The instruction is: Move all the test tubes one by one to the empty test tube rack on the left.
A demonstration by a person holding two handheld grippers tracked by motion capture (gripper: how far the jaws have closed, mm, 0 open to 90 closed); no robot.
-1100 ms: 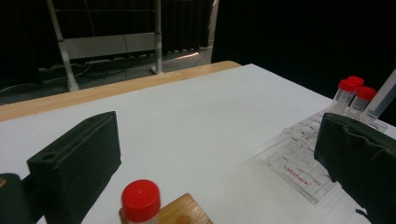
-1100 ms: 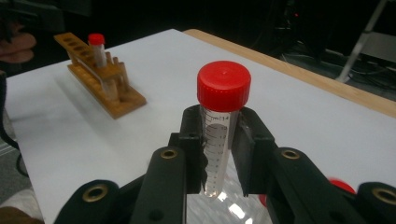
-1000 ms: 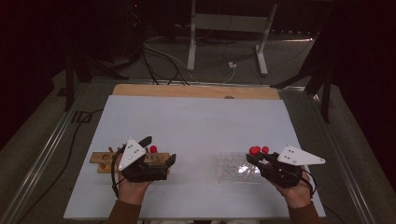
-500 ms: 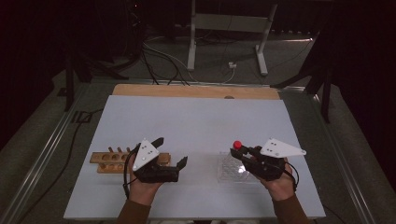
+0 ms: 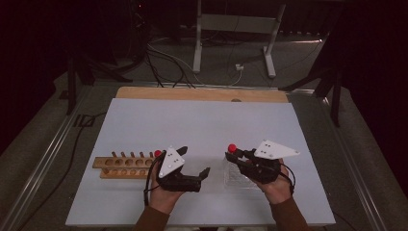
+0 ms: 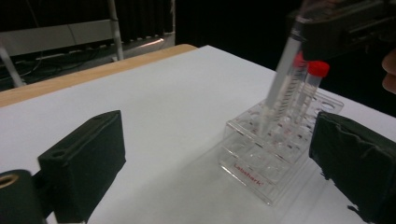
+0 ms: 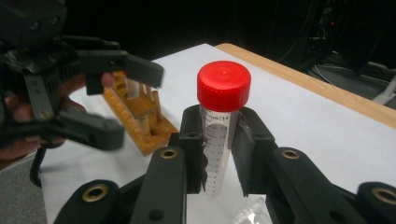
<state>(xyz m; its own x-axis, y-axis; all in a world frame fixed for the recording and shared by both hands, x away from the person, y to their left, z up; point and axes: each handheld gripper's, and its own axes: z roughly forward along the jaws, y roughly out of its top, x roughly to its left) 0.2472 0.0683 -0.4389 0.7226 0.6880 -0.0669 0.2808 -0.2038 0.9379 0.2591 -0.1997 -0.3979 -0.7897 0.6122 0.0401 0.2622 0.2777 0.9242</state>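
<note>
While right gripper (image 7: 219, 154) clamps tube (image 7: 218, 140) | left gripper (image 5: 195, 161) gapes | its view: clear rack (image 6: 275, 154)

Black grippers (image 5: 195, 161) – brown sleeves (image 5: 287, 215) (grey plates)

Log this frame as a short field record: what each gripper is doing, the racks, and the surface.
right gripper: shut on red-capped tube, held over the clear rack
left gripper: jaws open, nothing between them, pointed toward the clear rack
clear rack: one capped tube standing in it
wooden rack: at the left, one red cap at its right end
surface: white table top
</note>
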